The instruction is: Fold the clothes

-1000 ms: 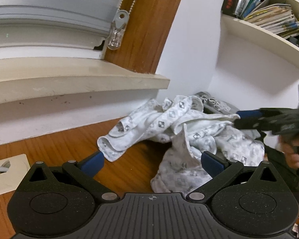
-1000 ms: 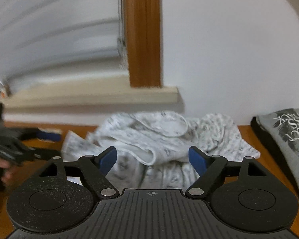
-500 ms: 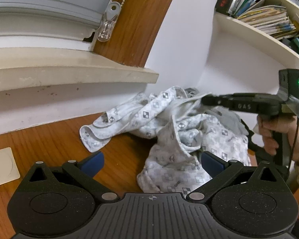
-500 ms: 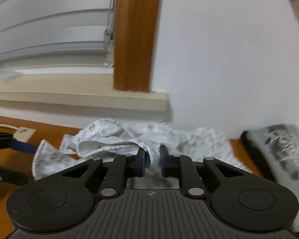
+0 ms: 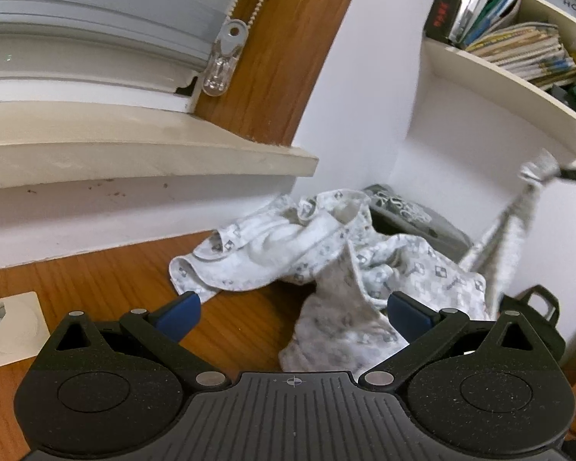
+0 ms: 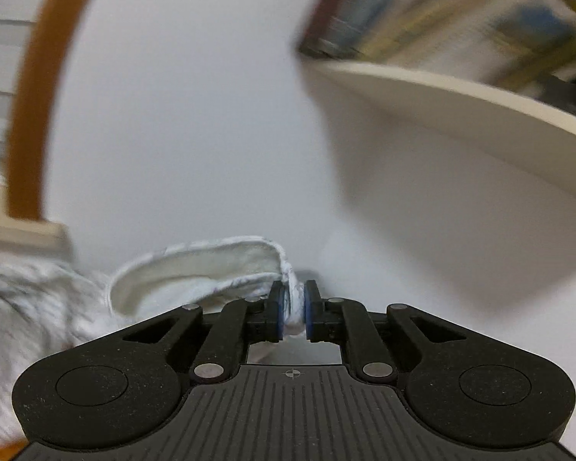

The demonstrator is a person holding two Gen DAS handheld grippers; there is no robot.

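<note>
Right hand-held gripper (image 6: 293, 313), open 1 second ago, now pinches the hem of the white grey-check cotton garment (image 5: 311, 246), lifting it toward 2 o'clock; the rest lies on the wooden worktop (image 5: 107, 280). Left hand-held gripper (image 5: 293, 313) gapes empty. Spreading precedes folding.

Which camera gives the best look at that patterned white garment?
The left wrist view: the garment lies crumpled on the wooden table, one end pulled up to the right. The right wrist view, blurred, shows only its hem pinched in the right gripper.
</note>
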